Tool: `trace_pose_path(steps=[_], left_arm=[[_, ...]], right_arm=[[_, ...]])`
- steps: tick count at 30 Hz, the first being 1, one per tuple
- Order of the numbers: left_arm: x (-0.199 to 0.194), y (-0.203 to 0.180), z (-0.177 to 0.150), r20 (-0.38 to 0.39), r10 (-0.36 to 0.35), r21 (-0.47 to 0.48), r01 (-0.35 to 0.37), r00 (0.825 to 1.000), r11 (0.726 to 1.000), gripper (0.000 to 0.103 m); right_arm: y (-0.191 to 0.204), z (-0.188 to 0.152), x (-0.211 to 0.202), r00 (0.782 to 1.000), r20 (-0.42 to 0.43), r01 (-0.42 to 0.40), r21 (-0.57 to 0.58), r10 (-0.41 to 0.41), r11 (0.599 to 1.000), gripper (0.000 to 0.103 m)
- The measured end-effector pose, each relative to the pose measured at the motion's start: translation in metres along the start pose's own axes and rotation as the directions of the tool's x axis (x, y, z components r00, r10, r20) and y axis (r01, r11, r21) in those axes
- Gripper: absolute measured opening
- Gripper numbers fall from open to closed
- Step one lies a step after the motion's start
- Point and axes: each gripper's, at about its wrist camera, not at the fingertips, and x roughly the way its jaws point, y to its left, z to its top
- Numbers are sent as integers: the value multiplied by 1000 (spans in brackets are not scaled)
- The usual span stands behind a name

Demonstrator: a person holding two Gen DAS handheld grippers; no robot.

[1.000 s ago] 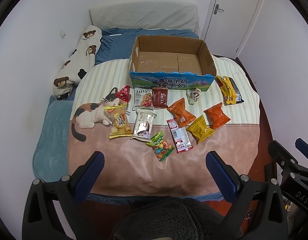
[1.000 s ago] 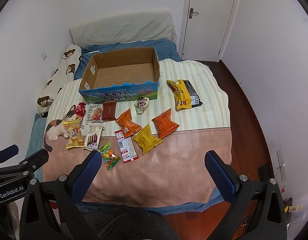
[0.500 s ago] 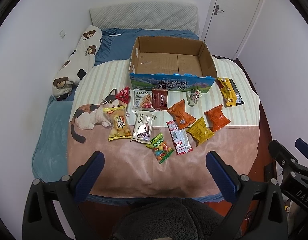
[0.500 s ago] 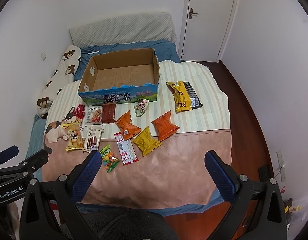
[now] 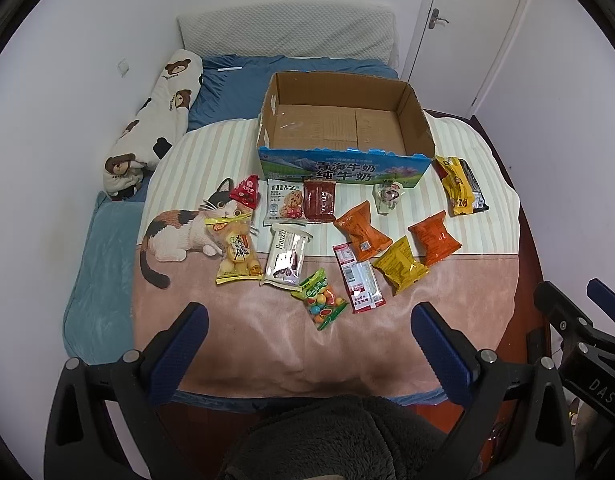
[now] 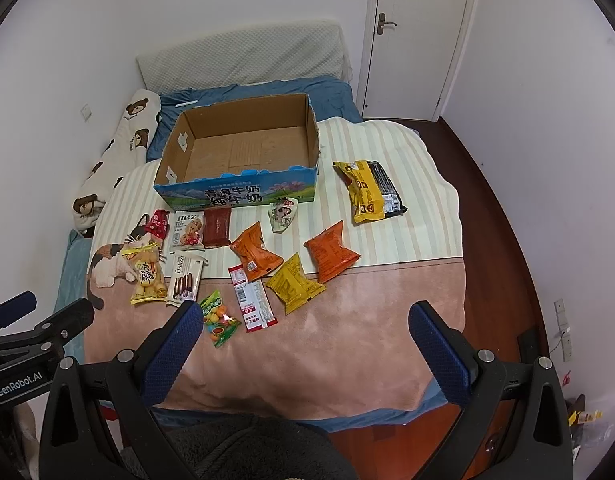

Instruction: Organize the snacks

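Cardboard box (image 5: 343,132) sits empty at the bed's far end, slightly lower in view than a second ago | snack packets (image 5: 361,232) scattered on the blanket (image 5: 267,344) before it, unmoved | left gripper (image 5: 307,344) spread wide, holding nothing | right gripper (image 6: 303,344) likewise

Cardboard box (image 5: 343,128) on bed (image 5: 387,344), toward headboard end. Cookie packet (image 5: 285,202) and jerky packet (image 5: 319,201) just before box front wall, side by side. Large noodle bag (image 5: 459,186) right of box. Candy bag (image 5: 321,304) well before box, near bed foot. Bear pillow (image 5: 151,128) left of box. Door (image 5: 467,28) behind box, right.
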Motion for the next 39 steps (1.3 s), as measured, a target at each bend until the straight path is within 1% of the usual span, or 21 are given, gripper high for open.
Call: trace_pose_path(steps=[12, 16, 20, 24, 26, 28, 30, 33, 34, 35, 36, 37, 38, 39], left_arm=[[13, -2, 7, -10, -9, -2, 9, 1000, 1000, 103], [32, 4, 15, -18, 8, -52, -9, 1000, 999, 103], [69, 18, 28, -51, 30, -115, -35, 998, 993, 103], [107, 23, 45, -94, 29, -152, -43, 995, 987, 103], [129, 17, 56, -109, 23, -168, -42, 994, 985, 103], [153, 7, 68, -129, 16, -187, -40, 992, 981, 103], [179, -4, 84, -148, -1, -208, -30, 989, 978, 103], [215, -19, 99, -189, -14, -231, -30, 982, 972, 103], [236, -25, 104, -231, -16, -248, -43, 973, 968, 103], [248, -29, 107, -258, -33, -260, -37, 966, 965, 103], [271, -35, 109, -302, -76, -292, -16, 950, 956, 103], [283, -37, 108, -328, -89, -310, -18, 941, 951, 103], [302, -40, 107, -365, -110, -332, -19, 924, 943, 103], [311, -42, 106, -387, -125, -344, -17, 914, 939, 103]], right_arm=[[1, 1, 9, 1000, -13, -6, -2, 6, 1000, 103], [0, 7, 26, 1000, -31, -2, 17, 2, 1000, 103], [-13, 17, 64, 996, -87, -10, 72, 17, 997, 103], [-45, 30, 112, 990, -141, 13, 136, 6, 991, 103], [-65, 43, 137, 989, -151, 22, 154, 1, 988, 103], [-85, 59, 168, 985, -169, 55, 158, -28, 986, 103], [-105, 78, 200, 981, -192, 57, 159, -26, 986, 103], [-133, 113, 258, 971, -240, 44, 152, -6, 987, 103], [-141, 124, 279, 967, -255, 36, 149, 3, 988, 103], [-148, 134, 301, 961, -277, 31, 142, 9, 989, 103], [-152, 143, 320, 954, -299, 21, 140, 22, 990, 103], [-157, 151, 338, 949, -314, 5, 140, 39, 990, 103], [-160, 157, 355, 941, -334, -10, 141, 57, 990, 103], [-163, 161, 367, 935, -350, -15, 144, 65, 989, 103]])
